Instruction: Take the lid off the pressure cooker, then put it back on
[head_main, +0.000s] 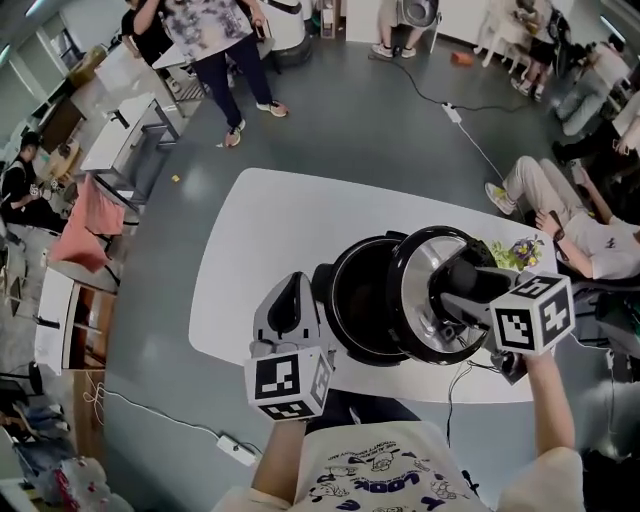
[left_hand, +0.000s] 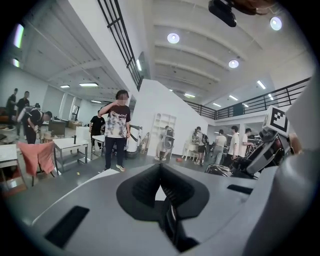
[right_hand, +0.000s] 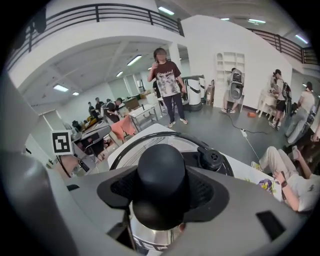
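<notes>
Left gripper (head_main: 291, 290), jaws shut on nothing, at 9 o'clock of open cooker pot (head_main: 335, 305); lid (head_main: 425, 255) tilted at pot's 3 o'clock, knob (right_hand: 161, 172) clamped by right gripper (head_main: 460, 288); removal looks done, next likely levelling lid over rim to reseat.

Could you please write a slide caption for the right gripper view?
The right tongs clamp the black knob of the pressure cooker lid.
</notes>
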